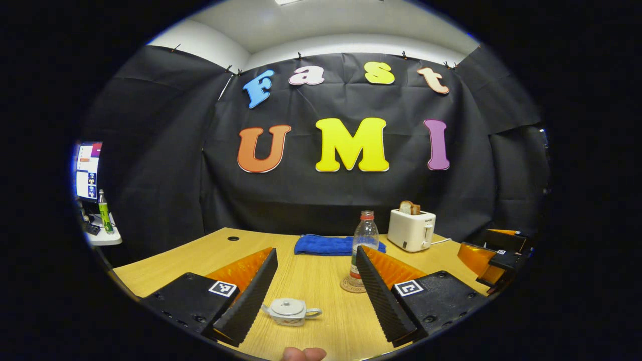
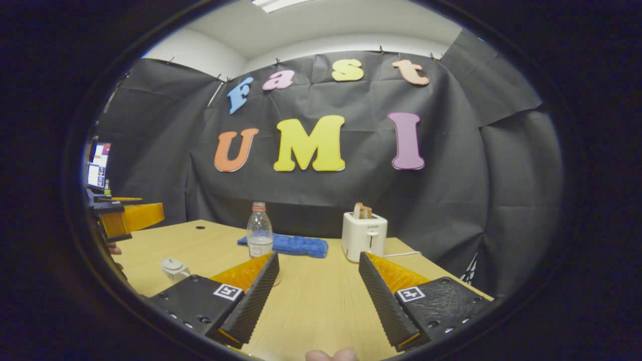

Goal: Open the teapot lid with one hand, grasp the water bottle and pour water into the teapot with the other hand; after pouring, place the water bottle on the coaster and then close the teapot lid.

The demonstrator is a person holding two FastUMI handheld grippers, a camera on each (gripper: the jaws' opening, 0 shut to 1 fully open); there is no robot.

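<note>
You hold both grippers, left (image 1: 316, 286) and right (image 2: 318, 296), above the counter (image 1: 321, 281) with fingers spread and empty, the lidded teapot (image 1: 290, 311) between the left's fingers at 6 o'clock, the water bottle (image 1: 364, 240) upright on its coaster (image 1: 350, 286) at 12, fitting either stage.

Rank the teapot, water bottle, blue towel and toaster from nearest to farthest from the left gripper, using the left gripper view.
From the left gripper:
1. Teapot, between the fingers, lid on.
2. Water bottle, on its coaster, slightly right.
3. Blue towel, behind the bottle.
4. Toaster, far right, about level with the towel; too close to call.
</note>
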